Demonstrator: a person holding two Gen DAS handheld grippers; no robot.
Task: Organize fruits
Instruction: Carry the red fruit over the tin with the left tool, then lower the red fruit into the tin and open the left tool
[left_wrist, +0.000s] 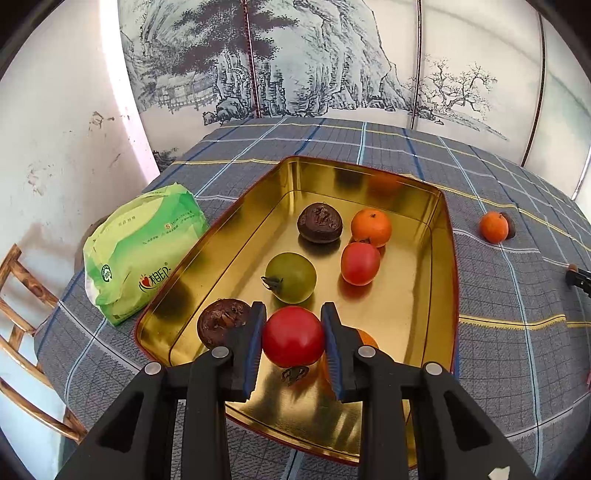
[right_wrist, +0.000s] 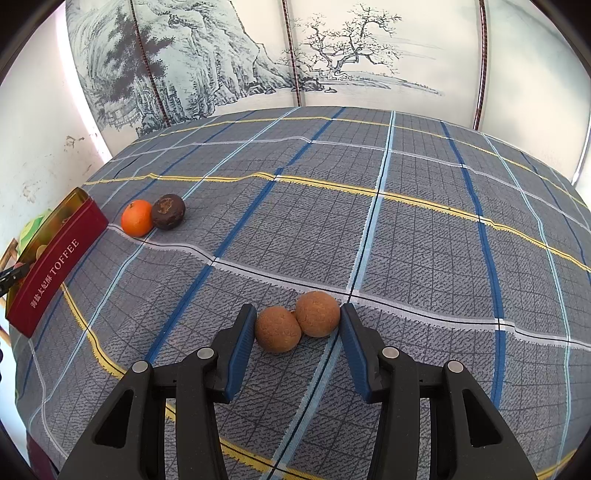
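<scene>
The left gripper (left_wrist: 293, 341) pinches a red tomato (left_wrist: 293, 336) between its jaws, held above the near end of the gold tin (left_wrist: 439, 236). Beyond the jaws, inside the tin, lie a green tomato (left_wrist: 291, 277), another red one (left_wrist: 360, 263), an orange (left_wrist: 371, 227) and a dark brown fruit (left_wrist: 320, 222). The right gripper (right_wrist: 298, 328) has its jaws spread around two brown round fruits (right_wrist: 277, 329) on the worktop (right_wrist: 406, 240), not pressing them.

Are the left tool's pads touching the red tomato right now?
Touching. The left wrist view shows both blue pads of the left tool pressed against the sides of the red tomato, with no gap, above the gold tin.
</scene>
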